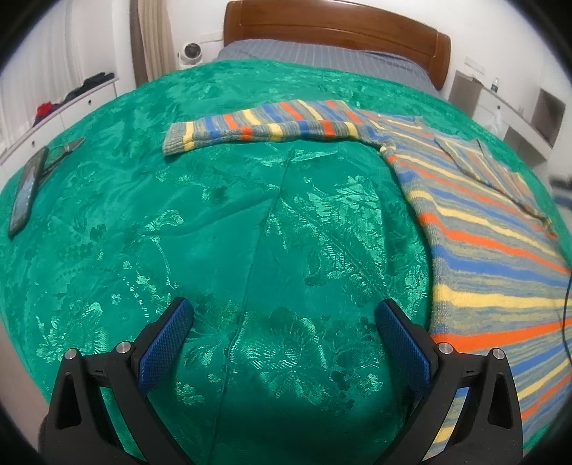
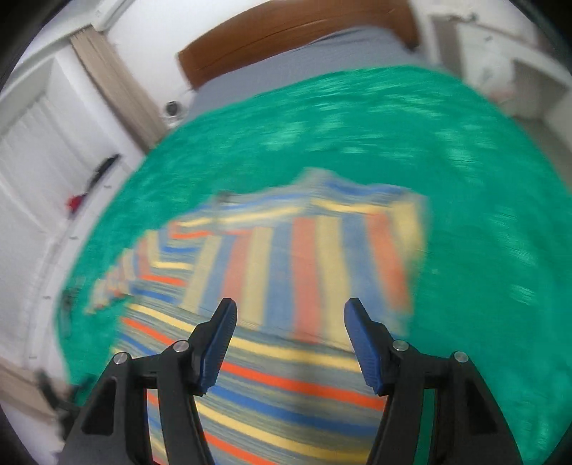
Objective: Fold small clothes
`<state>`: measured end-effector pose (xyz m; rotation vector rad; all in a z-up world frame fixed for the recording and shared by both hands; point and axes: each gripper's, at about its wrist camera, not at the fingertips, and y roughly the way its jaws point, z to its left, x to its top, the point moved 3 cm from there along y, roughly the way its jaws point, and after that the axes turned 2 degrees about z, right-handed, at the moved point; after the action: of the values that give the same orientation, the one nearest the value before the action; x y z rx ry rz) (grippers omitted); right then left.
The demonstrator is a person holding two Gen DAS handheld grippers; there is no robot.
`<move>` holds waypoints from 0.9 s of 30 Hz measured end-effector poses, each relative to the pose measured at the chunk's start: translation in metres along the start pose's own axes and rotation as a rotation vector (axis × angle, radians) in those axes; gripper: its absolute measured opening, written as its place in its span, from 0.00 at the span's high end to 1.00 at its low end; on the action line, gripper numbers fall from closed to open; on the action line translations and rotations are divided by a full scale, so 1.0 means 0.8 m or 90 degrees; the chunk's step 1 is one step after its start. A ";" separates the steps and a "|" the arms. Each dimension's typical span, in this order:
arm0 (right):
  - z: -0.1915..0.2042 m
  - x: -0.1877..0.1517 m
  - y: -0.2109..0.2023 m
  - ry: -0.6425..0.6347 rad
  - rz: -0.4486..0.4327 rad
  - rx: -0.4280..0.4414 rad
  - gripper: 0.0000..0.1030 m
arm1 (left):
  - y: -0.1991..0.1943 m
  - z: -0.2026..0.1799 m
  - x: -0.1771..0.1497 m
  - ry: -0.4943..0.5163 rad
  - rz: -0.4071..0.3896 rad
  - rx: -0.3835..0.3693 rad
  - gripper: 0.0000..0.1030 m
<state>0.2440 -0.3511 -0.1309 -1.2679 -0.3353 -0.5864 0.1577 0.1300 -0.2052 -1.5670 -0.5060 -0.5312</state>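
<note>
A small striped sweater (image 1: 475, 229) in grey, blue, yellow and orange lies flat on the green bedspread (image 1: 221, 221). Its left sleeve (image 1: 257, 130) stretches out to the left. My left gripper (image 1: 284, 314) is open above bare bedspread, left of the sweater's hem, with nothing between its blue pads. The right wrist view is motion-blurred. There the sweater (image 2: 286, 393) fills the lower middle, and its other sleeve (image 2: 307, 268) lies folded across the body. My right gripper (image 2: 290, 313) hovers open over the sweater with nothing held.
A phone (image 1: 26, 193) and small scissors (image 1: 66, 148) lie at the bedspread's left edge. The wooden headboard (image 1: 336, 32) and grey sheet (image 1: 321, 57) are at the far end. White furniture (image 1: 60, 107) stands to the left, a white desk (image 1: 511, 111) to the right.
</note>
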 end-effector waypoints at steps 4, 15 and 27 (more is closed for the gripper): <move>-0.073 -0.048 -0.029 0.026 -0.030 -0.089 0.39 | 0.002 0.001 -0.002 -0.001 0.001 0.002 0.00; -0.170 -0.138 -0.088 0.076 -0.106 -0.184 0.33 | 0.006 -0.004 -0.006 0.008 -0.002 0.018 0.00; -0.181 -0.162 -0.072 0.088 -0.152 -0.162 0.16 | 0.006 -0.006 -0.006 0.014 0.004 0.027 0.00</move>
<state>0.0939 -0.4712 -0.1957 -1.4325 -0.3049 -0.9387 0.1565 0.1246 -0.2119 -1.5205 -0.4931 -0.5299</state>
